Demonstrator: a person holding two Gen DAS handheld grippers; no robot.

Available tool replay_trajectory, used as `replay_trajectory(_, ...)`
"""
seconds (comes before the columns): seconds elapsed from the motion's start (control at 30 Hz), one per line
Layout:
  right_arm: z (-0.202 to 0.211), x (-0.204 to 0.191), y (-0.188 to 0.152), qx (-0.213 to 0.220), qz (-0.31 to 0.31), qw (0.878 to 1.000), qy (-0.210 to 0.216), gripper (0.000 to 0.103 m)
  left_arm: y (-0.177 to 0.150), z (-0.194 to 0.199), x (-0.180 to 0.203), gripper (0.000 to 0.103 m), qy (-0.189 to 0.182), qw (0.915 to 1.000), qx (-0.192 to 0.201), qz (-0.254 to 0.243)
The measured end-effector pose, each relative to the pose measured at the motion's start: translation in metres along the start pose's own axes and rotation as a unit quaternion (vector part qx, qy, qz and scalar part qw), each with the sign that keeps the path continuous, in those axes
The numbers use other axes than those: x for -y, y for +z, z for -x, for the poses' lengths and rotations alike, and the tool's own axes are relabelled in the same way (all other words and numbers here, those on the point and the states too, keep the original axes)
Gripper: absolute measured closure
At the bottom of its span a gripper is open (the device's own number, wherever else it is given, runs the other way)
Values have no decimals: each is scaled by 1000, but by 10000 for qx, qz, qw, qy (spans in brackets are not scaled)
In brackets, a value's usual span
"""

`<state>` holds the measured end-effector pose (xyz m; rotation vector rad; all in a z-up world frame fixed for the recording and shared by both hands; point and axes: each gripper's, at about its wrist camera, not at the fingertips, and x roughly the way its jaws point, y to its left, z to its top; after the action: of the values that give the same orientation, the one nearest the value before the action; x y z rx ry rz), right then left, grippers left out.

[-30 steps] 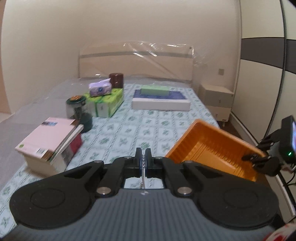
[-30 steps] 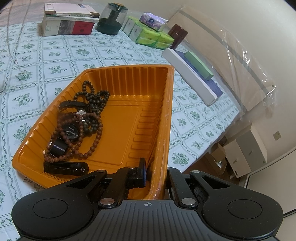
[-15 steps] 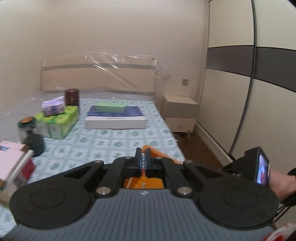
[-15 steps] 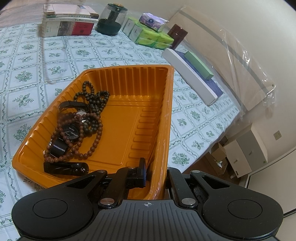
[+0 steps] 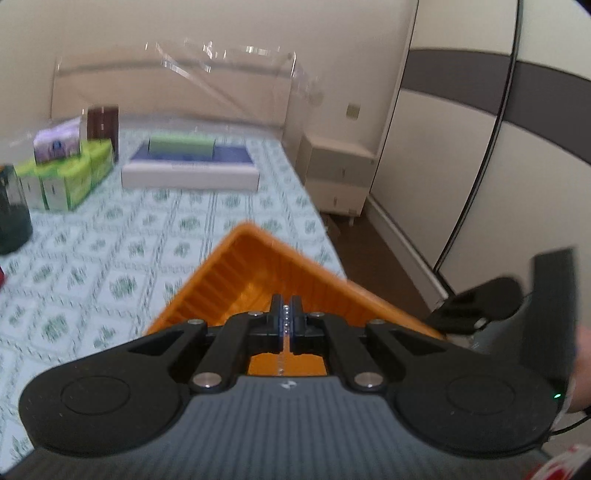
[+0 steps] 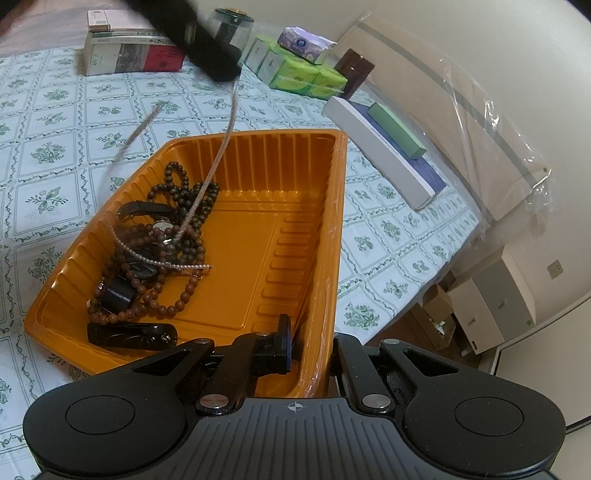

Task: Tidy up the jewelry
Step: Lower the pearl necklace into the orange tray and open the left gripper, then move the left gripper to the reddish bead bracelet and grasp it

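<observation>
An orange ribbed tray [image 6: 340, 184] lies on the flower-patterned bedspread; its far corner [image 5: 258, 266] shows in the left wrist view. At its left end lie dark bead bracelets [image 6: 184, 195], a brown bead string [image 6: 162, 306] and black watches [image 6: 129, 336]. My left gripper [image 5: 284, 310] is shut on a thin silver bead chain [image 5: 284, 315]. In the right wrist view the left gripper [image 6: 221, 70] hovers blurred above the tray, and the chain [image 6: 221, 147] hangs from it, its lower end resting on the beads. My right gripper [image 6: 310, 350] is shut on the tray's near wall.
At the back of the bed stand stacked books [image 6: 129, 55], a dark jar [image 6: 229, 26], green tissue packs [image 6: 295, 70], a brown cup [image 6: 354, 70] and a flat white box [image 6: 384, 158] with a green box on it. The bed's edge and a bedside cabinet [image 6: 491, 306] lie to the right.
My left gripper swung right and down until it came over the tray. The chain now hangs into the tray in the right wrist view. The right gripper kept still on the wall.
</observation>
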<state>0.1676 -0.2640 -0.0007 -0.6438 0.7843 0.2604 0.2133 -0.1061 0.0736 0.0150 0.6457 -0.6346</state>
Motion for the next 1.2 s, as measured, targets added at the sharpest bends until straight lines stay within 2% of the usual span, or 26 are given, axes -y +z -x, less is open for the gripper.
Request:
replay_trajectory(0.17,-1,0,-1,-3,-11,10000,5,98,-13,-26,-8,101,-10,9994,-324,112)
replay_trajectory(0.5,-3,0,-1,-21,-43,10000,7,98,5,-29,-10,101,-312,9992,-102,215)
replay_trajectory(0.77,-3,1,-1,-22,-45,10000,6,98,-1,-35,-13,100,-182,9991,-279,248)
replay_trajectory(0.87,-3,1,-1,-19,-44,10000,3,98,0,-27,-18,89,-107,9993,-217,288)
replay_trajectory(1.07,-3,1,-1,-14,-45,10000,-7,98,4,5,-33,85,130,9992,90,364)
replay_trajectory(1.2,-2,1,-1,-7,-45,10000,-9,98,-7,37,-54,82,550,9971,246,473)
